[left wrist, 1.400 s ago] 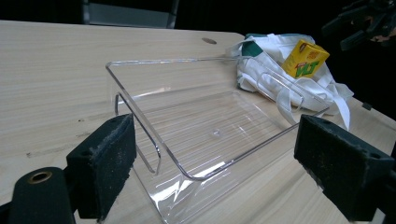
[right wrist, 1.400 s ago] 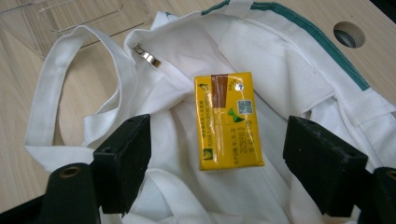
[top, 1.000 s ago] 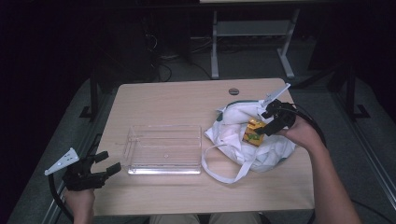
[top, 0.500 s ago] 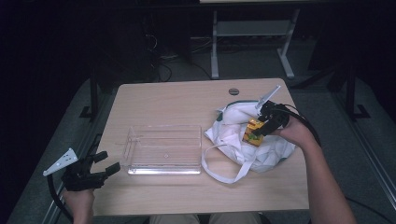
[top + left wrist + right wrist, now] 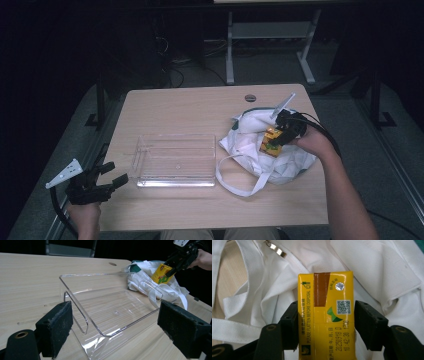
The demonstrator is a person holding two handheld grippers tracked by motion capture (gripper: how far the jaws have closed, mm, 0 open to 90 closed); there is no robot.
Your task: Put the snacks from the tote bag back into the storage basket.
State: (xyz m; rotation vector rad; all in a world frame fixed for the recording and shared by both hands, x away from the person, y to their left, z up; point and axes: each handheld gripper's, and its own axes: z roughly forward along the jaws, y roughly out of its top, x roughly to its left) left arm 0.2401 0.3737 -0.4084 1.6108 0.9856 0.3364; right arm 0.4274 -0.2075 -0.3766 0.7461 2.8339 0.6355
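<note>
Right tongs (image 5: 278,138) are clamped on a yellow juice carton (image 5: 326,315), both jaws pressed to its sides, held just above the white cloth tote bag (image 5: 250,150) at the desk's (image 5: 190,105) right side. Left tongs (image 5: 110,175) hover wide open and empty off the near-left corner, beside a clear plastic tray (image 5: 175,160) at mid-desk.

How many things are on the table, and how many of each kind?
White cloth bag: 1
Clear plastic tray: 1
Yellow drink carton, held over the bag by the right gripper: 1
Total: 3
</note>
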